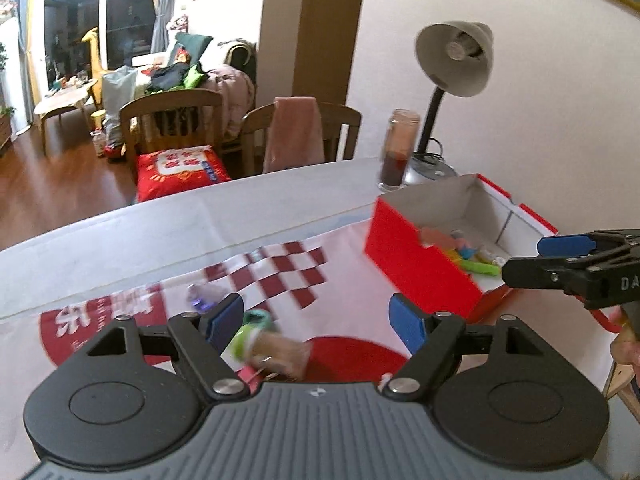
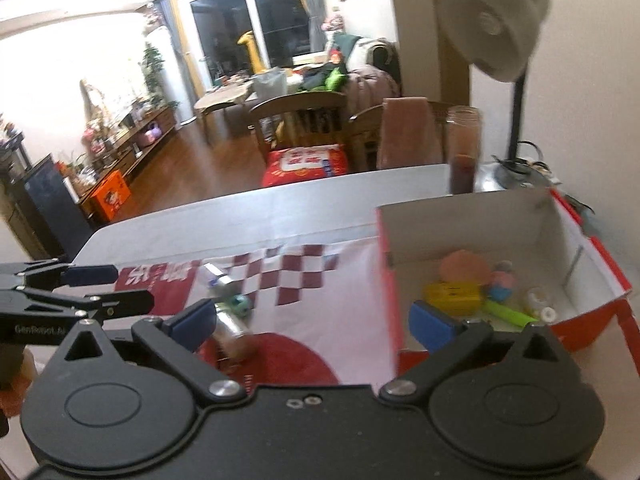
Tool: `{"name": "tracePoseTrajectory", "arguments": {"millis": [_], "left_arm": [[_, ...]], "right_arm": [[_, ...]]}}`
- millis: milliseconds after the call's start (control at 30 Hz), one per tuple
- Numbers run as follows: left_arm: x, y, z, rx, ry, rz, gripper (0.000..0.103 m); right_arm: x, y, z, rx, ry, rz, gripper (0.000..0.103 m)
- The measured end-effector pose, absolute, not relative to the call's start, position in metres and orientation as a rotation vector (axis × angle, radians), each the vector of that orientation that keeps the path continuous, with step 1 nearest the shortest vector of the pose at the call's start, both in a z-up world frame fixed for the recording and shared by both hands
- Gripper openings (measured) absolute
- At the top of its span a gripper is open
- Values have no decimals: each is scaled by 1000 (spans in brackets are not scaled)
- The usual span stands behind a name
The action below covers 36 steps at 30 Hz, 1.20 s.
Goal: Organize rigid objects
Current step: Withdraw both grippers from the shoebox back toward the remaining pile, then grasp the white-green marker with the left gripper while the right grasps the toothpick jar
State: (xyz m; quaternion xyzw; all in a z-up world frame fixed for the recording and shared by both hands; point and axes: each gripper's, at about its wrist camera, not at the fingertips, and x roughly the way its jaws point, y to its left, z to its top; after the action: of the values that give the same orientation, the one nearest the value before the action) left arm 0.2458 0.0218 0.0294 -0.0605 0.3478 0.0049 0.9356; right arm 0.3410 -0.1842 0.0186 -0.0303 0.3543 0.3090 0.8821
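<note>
Spread left gripper [image 1: 316, 320] beside red box [image 1: 416, 268]

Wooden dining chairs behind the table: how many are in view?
2. One wooden slat-back chair holds a red cushion; the other wooden chair, beside it toward the lamp, has a pink cloth draped over it. Others may be hidden.

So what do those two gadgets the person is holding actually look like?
Each hand-held gripper, left and right, is a black linkage frame with two round housings, silver pivot bolts and blue pads on its fingers. The left one's body is ribbed grey, the right one's black. White lettering marks their sides.
</note>
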Motion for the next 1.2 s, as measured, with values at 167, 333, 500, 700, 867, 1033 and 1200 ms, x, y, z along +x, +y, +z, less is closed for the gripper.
{"name": "tracePoseTrajectory", "arguments": {"millis": [167,333,500,700,867,1033,1200], "left_arm": [[228,53,16,-127,725,44,85],[215,77,-4,-139,739,58,85],[208,95,-26,-166,742,66,100],[206,106,-55,-164,753,80,100],[208,108,-85,-152,787,85,100],[208,111,-107,-105,806,29,100],[215,121,-116,-68,811,-21,100]], "right_arm": [[325,-153,8,-103,739,675,103],[319,-127,-5,-134,755,704,103],[318,-106,-18,-169,779,715,103],[325,-83,-37,-240,803,743,103],[335,-68,-56,-315,828,776,102],[342,-51,-75,-423,855,853,100],[352,-35,-95,-502,876,890,96]]}}
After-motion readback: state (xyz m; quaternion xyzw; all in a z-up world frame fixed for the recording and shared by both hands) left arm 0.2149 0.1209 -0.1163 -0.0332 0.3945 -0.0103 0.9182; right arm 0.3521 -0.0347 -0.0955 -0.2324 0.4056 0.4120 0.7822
